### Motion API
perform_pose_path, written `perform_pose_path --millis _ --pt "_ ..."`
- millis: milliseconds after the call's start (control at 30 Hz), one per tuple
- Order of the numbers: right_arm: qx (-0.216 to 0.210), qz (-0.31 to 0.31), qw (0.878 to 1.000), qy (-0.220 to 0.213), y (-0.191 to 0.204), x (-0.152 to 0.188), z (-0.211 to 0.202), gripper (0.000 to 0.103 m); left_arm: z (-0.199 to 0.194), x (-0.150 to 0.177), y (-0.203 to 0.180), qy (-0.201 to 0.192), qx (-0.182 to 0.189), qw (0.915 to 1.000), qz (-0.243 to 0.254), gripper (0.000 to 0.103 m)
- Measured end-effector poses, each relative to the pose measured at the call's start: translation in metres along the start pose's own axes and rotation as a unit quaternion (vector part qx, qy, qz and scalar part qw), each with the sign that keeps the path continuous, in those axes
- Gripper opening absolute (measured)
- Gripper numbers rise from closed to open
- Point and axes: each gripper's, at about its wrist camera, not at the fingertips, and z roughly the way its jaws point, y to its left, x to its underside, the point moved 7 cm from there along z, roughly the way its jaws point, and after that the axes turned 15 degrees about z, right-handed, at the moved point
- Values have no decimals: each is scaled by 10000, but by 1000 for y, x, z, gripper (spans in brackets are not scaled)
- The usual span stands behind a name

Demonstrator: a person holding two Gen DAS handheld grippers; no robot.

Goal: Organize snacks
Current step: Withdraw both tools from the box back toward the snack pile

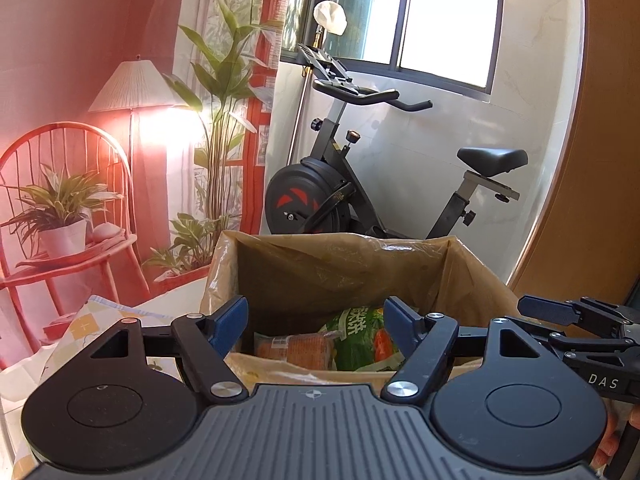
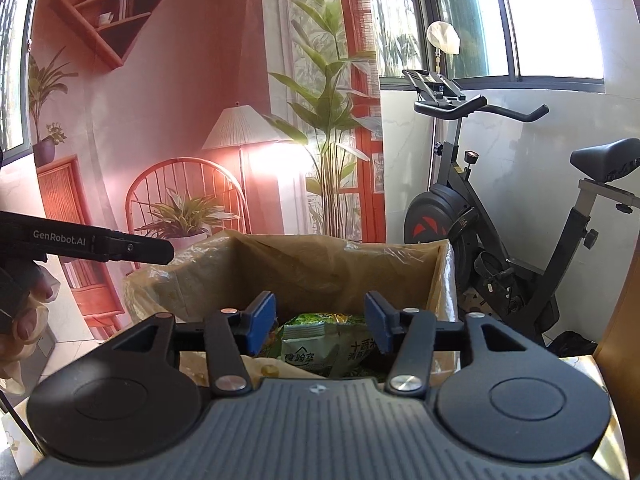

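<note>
Box floor (image 1: 280, 364) hidden under snack packets and behind the left gripper's body. Green packet (image 2: 320, 348) partly covered at 6 o'clock; lettering cut short. Exercise bike (image 2: 520, 240) cropped at 3 o'clock. Hand (image 2: 24, 320) cut off at 9 o'clock.

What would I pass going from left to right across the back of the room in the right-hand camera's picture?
Other gripper poking in at the left edge → painted red chair → painted lamp → tall painted plant → exercise bike. The lined cardboard box sits in front of these.
</note>
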Motion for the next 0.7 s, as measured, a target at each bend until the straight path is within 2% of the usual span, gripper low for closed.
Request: perform_pose_path --millis 33,333,500,700 --pt "-15 4 10000 12 2 6 -5 60 -7 8 1 23 -34 10000 -20 77" --pt "81 85 9988 483 7 70 -25 62 -35 74 8 471 -185 9978 -425 77" --pt "348 25 9972 665 0 105 -30 62 -41 110 7 680 -216 9952 -676 76" --pt "813 142 9921 949 -30 145 -37 61 -42 142 2 911 -215 9918 -866 75"
